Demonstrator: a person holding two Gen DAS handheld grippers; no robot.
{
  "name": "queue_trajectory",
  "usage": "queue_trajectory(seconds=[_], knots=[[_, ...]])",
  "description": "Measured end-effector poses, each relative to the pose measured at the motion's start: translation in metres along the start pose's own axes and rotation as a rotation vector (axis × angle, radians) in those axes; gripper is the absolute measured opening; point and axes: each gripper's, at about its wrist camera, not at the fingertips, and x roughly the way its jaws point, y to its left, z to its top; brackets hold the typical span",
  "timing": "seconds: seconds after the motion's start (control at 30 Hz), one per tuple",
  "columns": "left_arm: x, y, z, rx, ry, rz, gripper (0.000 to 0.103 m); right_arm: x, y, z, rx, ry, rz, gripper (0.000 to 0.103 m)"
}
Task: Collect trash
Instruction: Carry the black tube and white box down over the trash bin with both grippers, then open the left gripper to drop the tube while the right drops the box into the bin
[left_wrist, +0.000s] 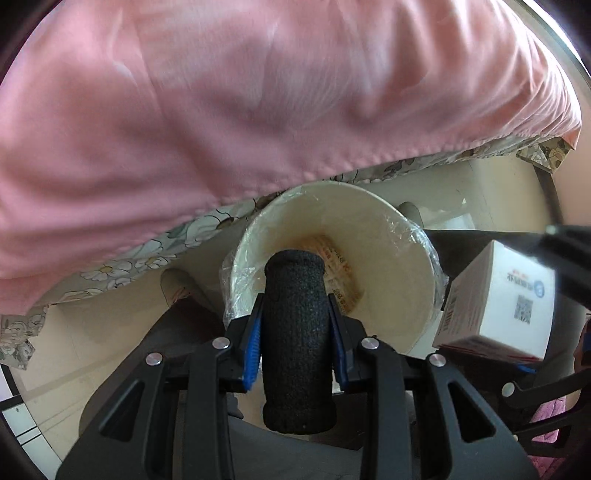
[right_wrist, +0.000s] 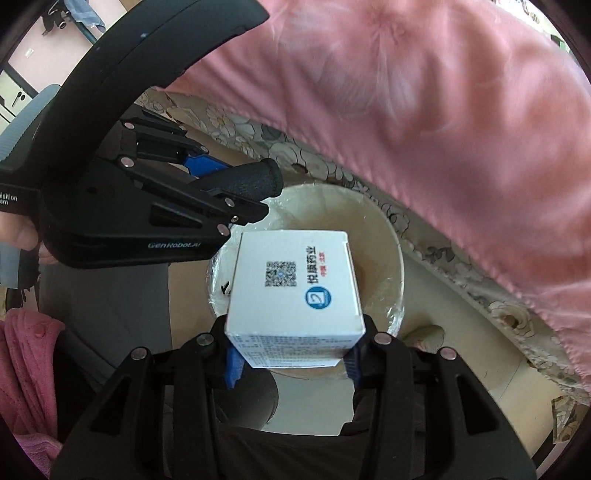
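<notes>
My left gripper (left_wrist: 297, 321) is shut on a black foam-covered roll (left_wrist: 297, 343), held above the floor. Just beyond it is a white paper bowl (left_wrist: 369, 258) lined with clear plastic film, with some printed wrapper inside. My right gripper (right_wrist: 291, 354) is shut on a white medicine box (right_wrist: 295, 291) with a QR code and blue logo, held over the same bowl (right_wrist: 376, 236). The box also shows at the right of the left wrist view (left_wrist: 502, 306). The left gripper (right_wrist: 236, 192) with the roll shows at the left in the right wrist view.
A pink quilt (left_wrist: 240, 103) over a floral bedsheet (left_wrist: 125, 258) hangs above and behind the bowl. The pale floor (left_wrist: 461, 199) lies below. The person's dark trousers and slippered feet (left_wrist: 177, 288) are under the grippers.
</notes>
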Motion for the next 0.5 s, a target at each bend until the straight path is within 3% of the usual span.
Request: queue_trajectory(seconds=[0.37,0.5], knots=[[0.078,0.003,0.008,-0.086,0.127,-0.081,0.034,0.075,-0.012,-0.001,0.147,0.144,0.08,0.044],[0.1,0.005,0.014,-0.112,0.157,-0.096,0.034,0.102,-0.022,-0.004,0.2,0.212,0.067,0.044]])
